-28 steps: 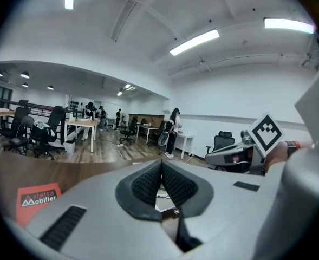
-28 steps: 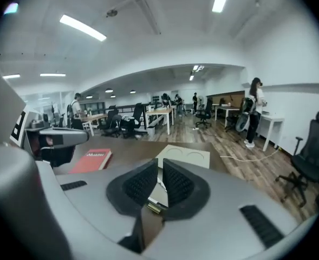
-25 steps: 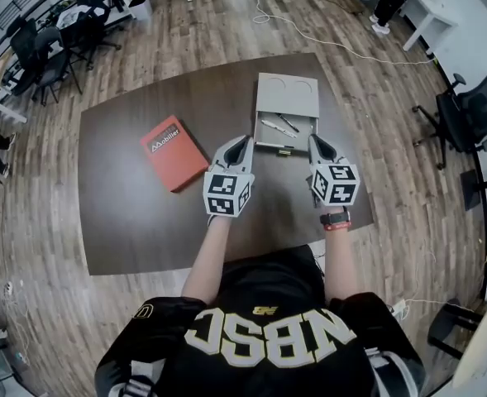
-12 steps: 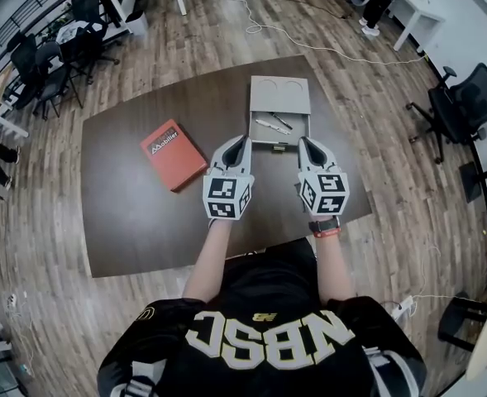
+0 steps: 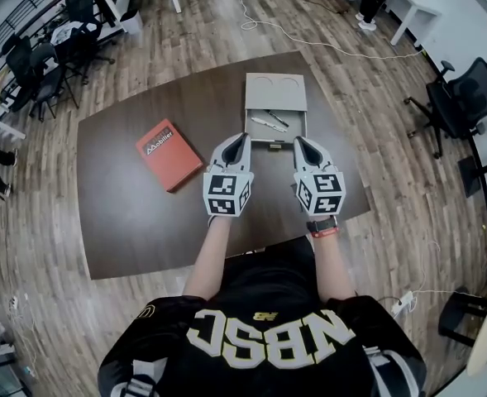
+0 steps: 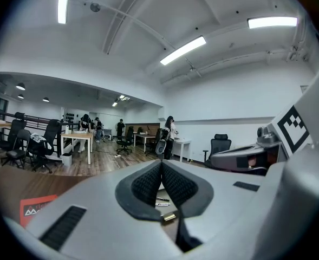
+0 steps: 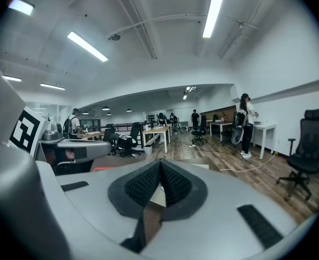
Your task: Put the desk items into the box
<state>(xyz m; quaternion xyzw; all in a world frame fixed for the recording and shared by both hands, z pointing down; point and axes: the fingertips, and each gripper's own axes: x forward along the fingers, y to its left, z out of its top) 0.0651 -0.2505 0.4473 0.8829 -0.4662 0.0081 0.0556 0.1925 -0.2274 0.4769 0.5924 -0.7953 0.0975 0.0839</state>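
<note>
NBSC on black shirt (image 5: 268, 337); red item (image 5: 169, 154) lettering unclear.

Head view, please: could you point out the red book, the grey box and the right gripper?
red book (image 5: 169, 154), head view, middle of its cover.
grey box (image 5: 276, 91), head view, on its bare far half.
right gripper (image 5: 299, 141), head view, at its tip.

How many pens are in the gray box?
2. A light pen lies at the left and a dark pen right beside it, both inside the open box. Others may hide under its near wall.
</note>
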